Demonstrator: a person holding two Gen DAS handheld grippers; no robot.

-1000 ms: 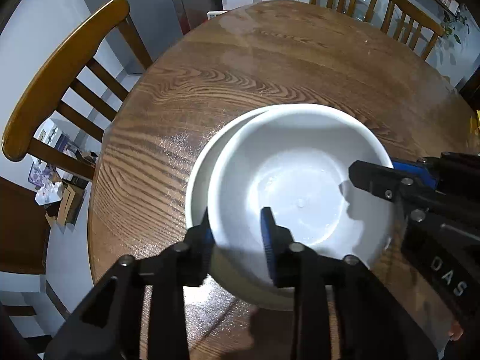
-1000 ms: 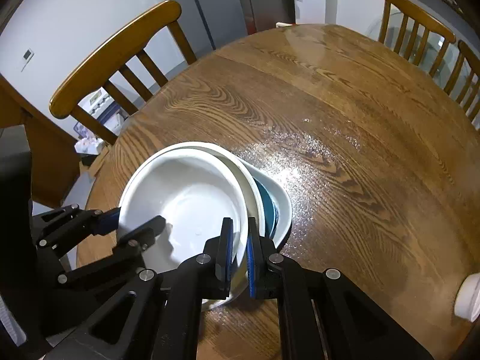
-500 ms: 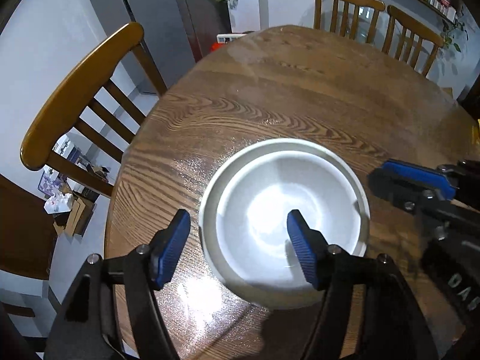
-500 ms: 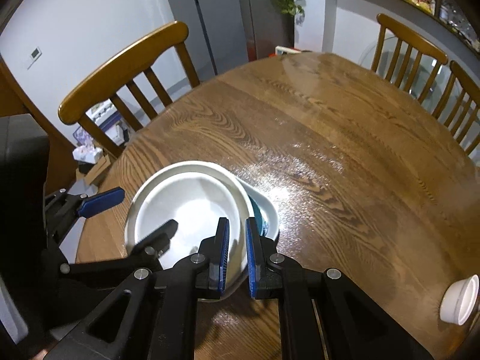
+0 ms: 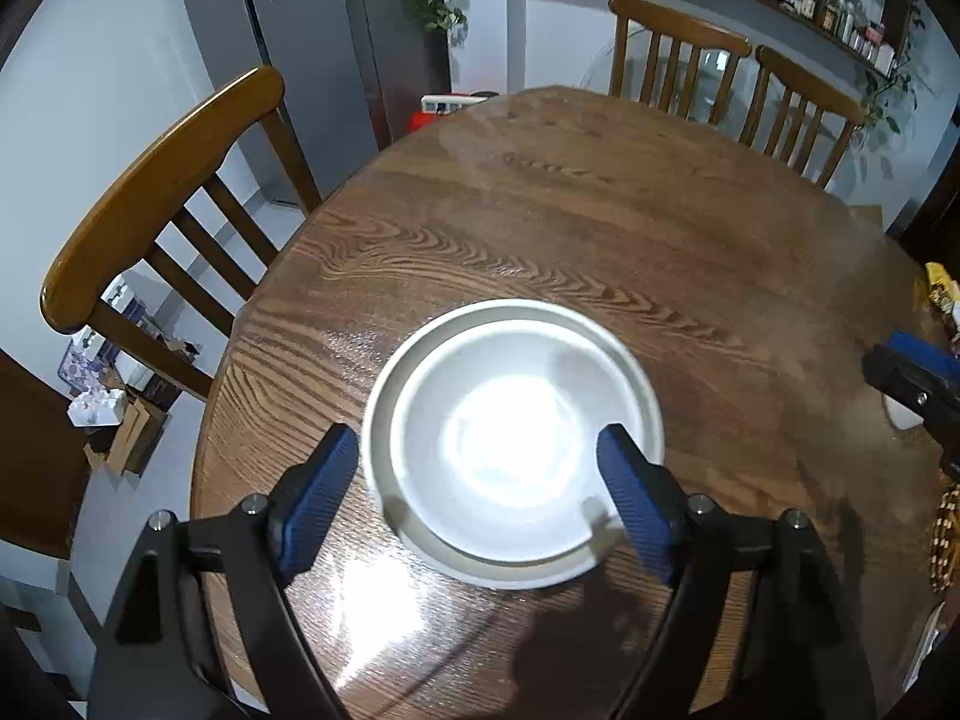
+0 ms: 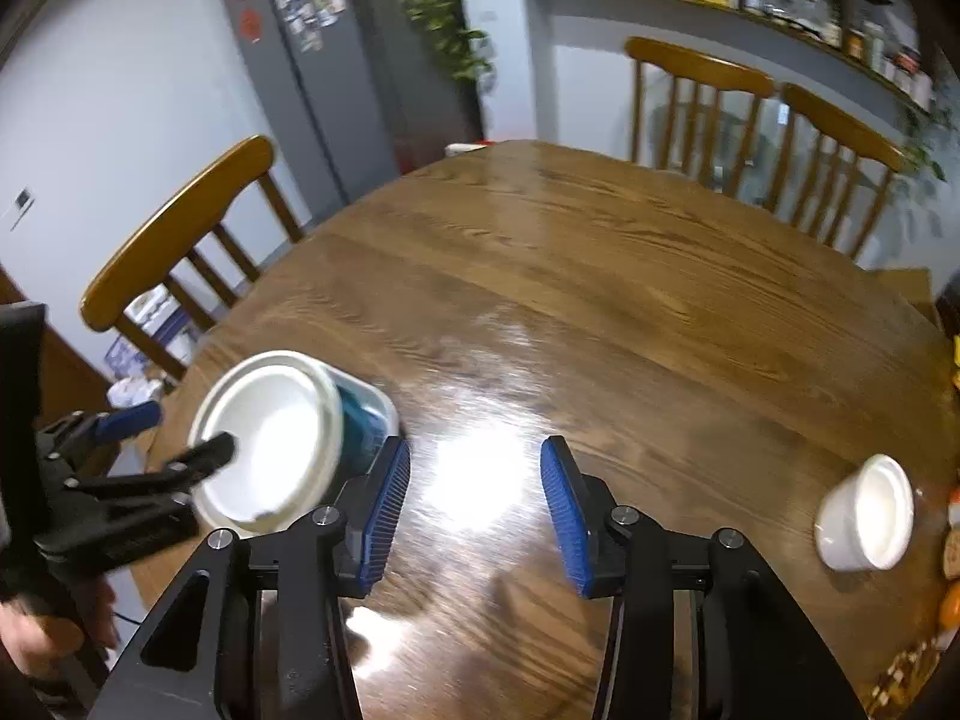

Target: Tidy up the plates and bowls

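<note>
A white bowl (image 5: 510, 438) sits nested in a wider white bowl on the round wooden table (image 5: 600, 210). My left gripper (image 5: 474, 501) hovers just above its near rim. Its jaws are opening, one blue pad on each side, and neither touches the bowl. In the right wrist view the same stack (image 6: 270, 438) shows a teal-lined dish (image 6: 360, 426) underneath, with the left gripper (image 6: 174, 435) over it. My right gripper (image 6: 474, 510) is to the right of the stack over bare wood, its jaws opening with nothing between them. A small white bowl (image 6: 864, 516) stands at the far right.
One wooden chair (image 5: 162, 180) stands at the table's left edge and two chairs (image 5: 678, 48) at the far side. Food packets (image 6: 954, 540) lie along the right edge. A grey fridge (image 5: 300, 30) stands behind the left chair.
My left gripper let go of the white bowl's rim, spread wide and rose. My right gripper, shut by the stack's right rim, swung away to the right and opened.
</note>
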